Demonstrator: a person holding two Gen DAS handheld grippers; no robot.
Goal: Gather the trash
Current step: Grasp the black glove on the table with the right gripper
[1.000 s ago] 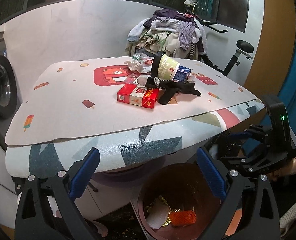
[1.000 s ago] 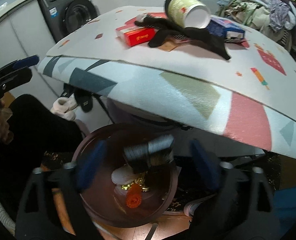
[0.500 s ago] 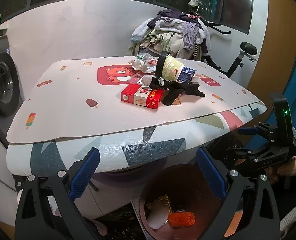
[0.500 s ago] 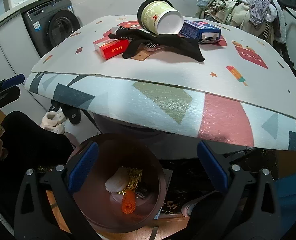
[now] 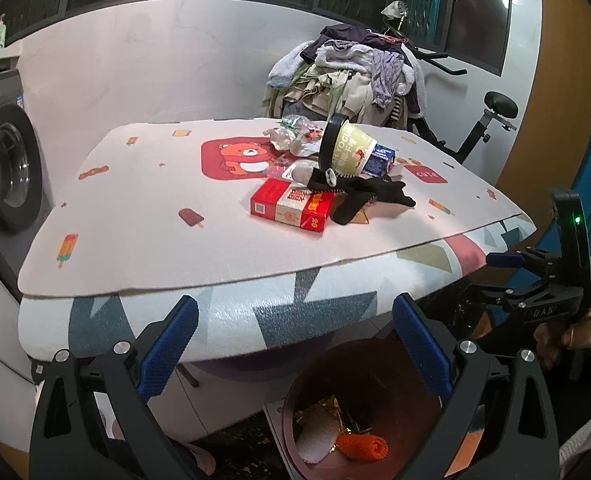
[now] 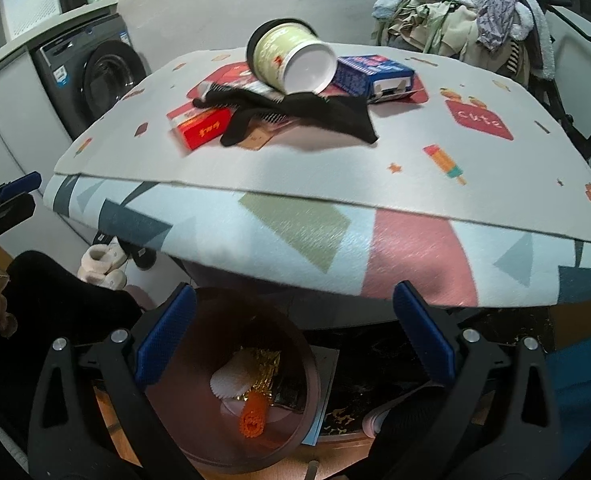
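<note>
A brown trash bin [image 5: 379,354] stands on the floor under the table's front edge, with several pieces of trash inside; it also shows in the right wrist view [image 6: 295,344]. On the table lie a red box [image 5: 291,206], a black sock [image 5: 359,192], a tipped yogurt cup [image 5: 347,148], a blue carton [image 5: 381,158] and crumpled wrappers [image 5: 295,140]. My left gripper [image 5: 295,344] is open and empty, below the table edge. My right gripper [image 6: 295,336] is open and empty above the bin; it also shows at the right of the left wrist view [image 5: 535,292].
A washing machine [image 5: 3,168] stands at the left. A pile of clothes [image 5: 351,72] on an exercise bike stands behind the table. Slippers [image 6: 103,268] lie on the floor under the table. The table has a patterned mat [image 5: 155,200].
The dark item in my right gripper a second ago has dropped into the bin, and the jaws now stand open. Both grippers have risen a little toward the table top.
</note>
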